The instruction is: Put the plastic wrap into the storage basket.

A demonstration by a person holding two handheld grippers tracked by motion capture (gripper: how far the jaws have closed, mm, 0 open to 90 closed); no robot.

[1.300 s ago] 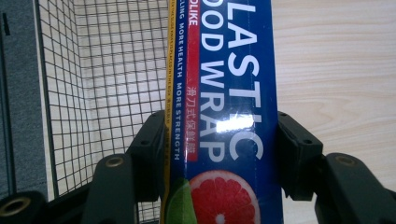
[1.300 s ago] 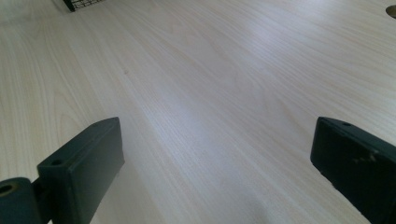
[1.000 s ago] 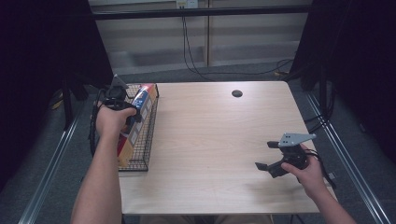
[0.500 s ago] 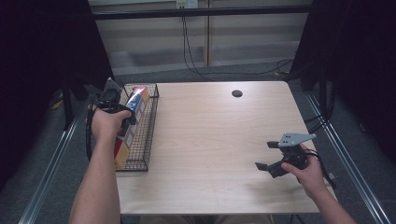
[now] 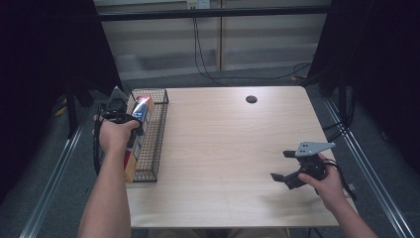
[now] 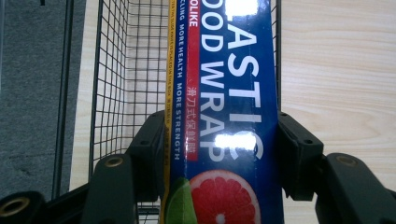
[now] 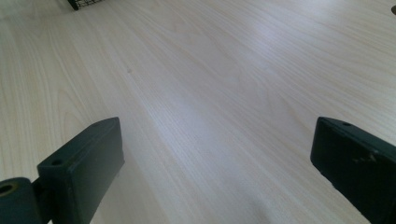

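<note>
Plastic wrap box held over wire basket at table's left edge

High view: the left hand-held gripper [image 5: 130, 120] lifts a plastic wrap box [image 5: 140, 110] over the wire basket [image 5: 154, 148]; a yellow box [image 5: 130, 166] lies inside. Left gripper view: jaws clenched on the box's sides; glossy film could let it slip. Right gripper view: right hand-held gripper [image 7: 212, 172] released, jaws wide above bare table [image 7: 224, 70].
</note>
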